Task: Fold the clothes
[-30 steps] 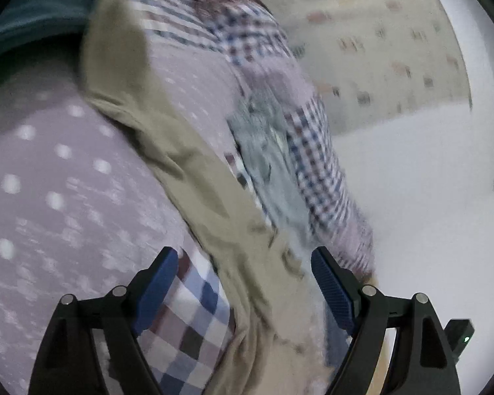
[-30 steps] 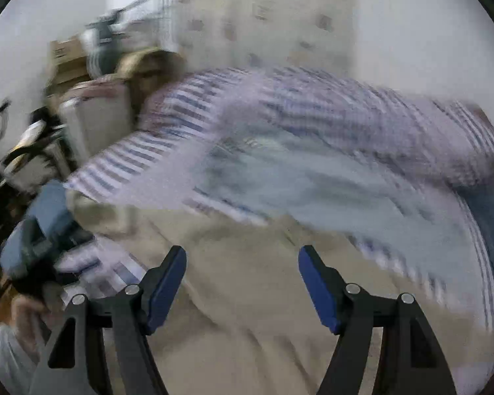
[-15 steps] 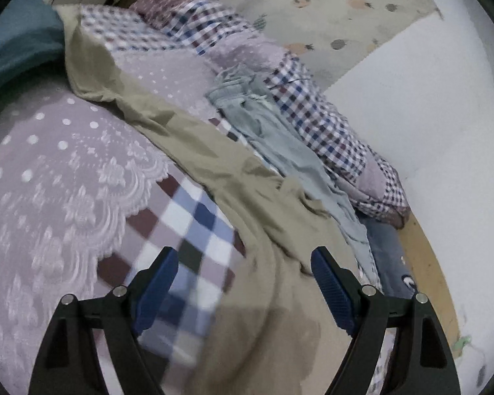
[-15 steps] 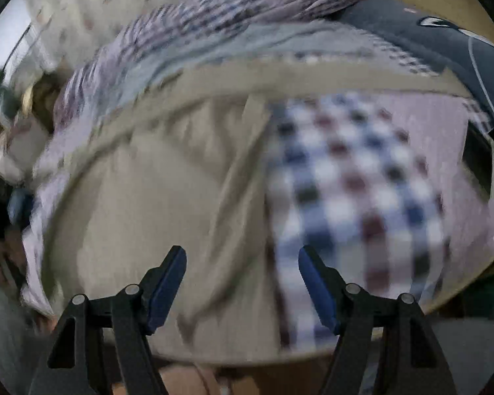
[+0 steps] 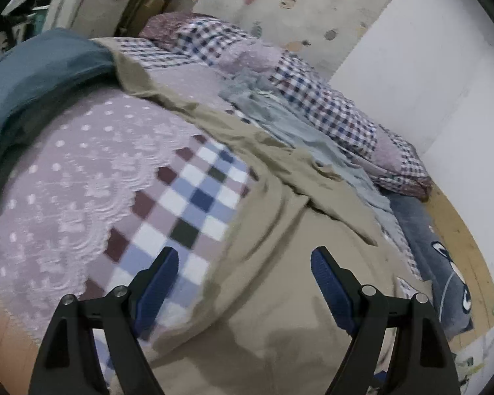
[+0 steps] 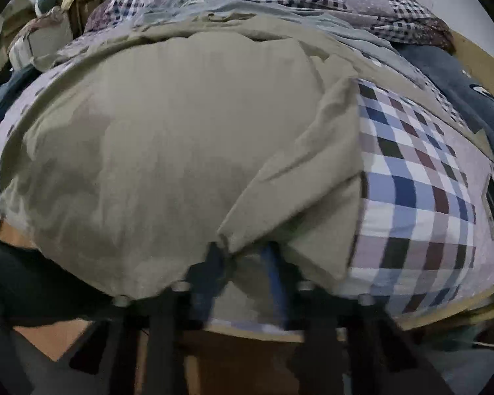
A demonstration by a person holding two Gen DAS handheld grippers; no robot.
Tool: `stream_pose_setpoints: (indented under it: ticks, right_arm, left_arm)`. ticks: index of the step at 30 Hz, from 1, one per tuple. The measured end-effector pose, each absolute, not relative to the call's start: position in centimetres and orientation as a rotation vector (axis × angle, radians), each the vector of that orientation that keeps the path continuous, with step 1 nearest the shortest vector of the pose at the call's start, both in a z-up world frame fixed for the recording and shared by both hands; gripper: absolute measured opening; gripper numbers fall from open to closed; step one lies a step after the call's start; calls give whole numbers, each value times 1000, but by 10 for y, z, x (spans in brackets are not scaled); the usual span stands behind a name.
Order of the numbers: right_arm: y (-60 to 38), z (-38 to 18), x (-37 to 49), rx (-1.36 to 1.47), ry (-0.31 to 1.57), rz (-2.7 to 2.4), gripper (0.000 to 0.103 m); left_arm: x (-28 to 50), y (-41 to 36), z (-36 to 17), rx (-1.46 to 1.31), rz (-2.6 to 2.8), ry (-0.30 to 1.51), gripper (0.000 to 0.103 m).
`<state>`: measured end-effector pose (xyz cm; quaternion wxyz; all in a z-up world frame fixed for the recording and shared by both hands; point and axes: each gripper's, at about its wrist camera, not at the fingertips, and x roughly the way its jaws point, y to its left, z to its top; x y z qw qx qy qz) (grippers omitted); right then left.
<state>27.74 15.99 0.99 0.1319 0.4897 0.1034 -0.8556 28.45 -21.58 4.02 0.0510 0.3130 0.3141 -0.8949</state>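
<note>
Left gripper [image 5: 243,276] hovering with blue-padded fingers [image 5: 154,283] spread wide apart and nothing between them. Beyond the left finger, lilac lace bedspread [image 5: 66,177] with white dots, and farther off to that side a teal garment [image 5: 39,75] lying in a heap. Just ahead of the left fingertip, a checked patch of the bed cover [image 5: 194,204] in blue, maroon and white. Between and ahead of the two fingers, khaki garment [image 5: 280,263] spread over the bed, running away in a long strip toward the far left corner. Beyond the right finger, a pale grey-green garment [image 5: 316,144] crumpled alongside the khaki one, then a gingham quilt [image 5: 326,105] bunched against the white wall [image 5: 444,82]; nearer on that side, dark blue fabric with a cartoon face [image 5: 444,279] over a wooden edge.

Right gripper [image 6: 243,256] at the near hem of the khaki garment [image 6: 164,138], fingers drawn close together and pinching a raised fold of that cloth; fingertips largely buried under the fabric and blurred. Left of the fingers, the broad flat body of the garment, damp-looking in darker patches. Ahead and right of the fingers, a folded-over flap [image 6: 313,171] of the same garment. Right of that, checked bed cover [image 6: 418,177] exposed, with dark blue fabric [image 6: 451,79] past it
</note>
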Motion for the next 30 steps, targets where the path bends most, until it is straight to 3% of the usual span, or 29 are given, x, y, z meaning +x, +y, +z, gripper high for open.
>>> stream_pose_setpoints:
  ticks: [7,11,14,19,21,22,30]
  right_arm:
    - [248,46,293,1440,74,-2581,3]
    - [309,54,292,1519,-33,-2678,0]
    - [353,49,284,1596,-223,-2663,1]
    - [369,36,282,1597,-359,-2515,9]
    - [369,34,281,1581,-361,-2497,39]
    - [369,33,280,1569,-361,-2491,42]
    - [351,13,249,1595,-300,-2432,43]
  left_arm:
    - [303,-251,29,926,-2592,1110,86]
    - [305,-257,26,949,-2557,1137,86]
    - [304,-253,26,992,-2553,1104,86]
    - [304,-240,30,1077,-2549,993,86]
    - [304,-235,30,1108,-2548,946,86]
    - [305,-233,30,1124,-2545,921,86]
    - [306,-227,19,1254,-2473,757,86]
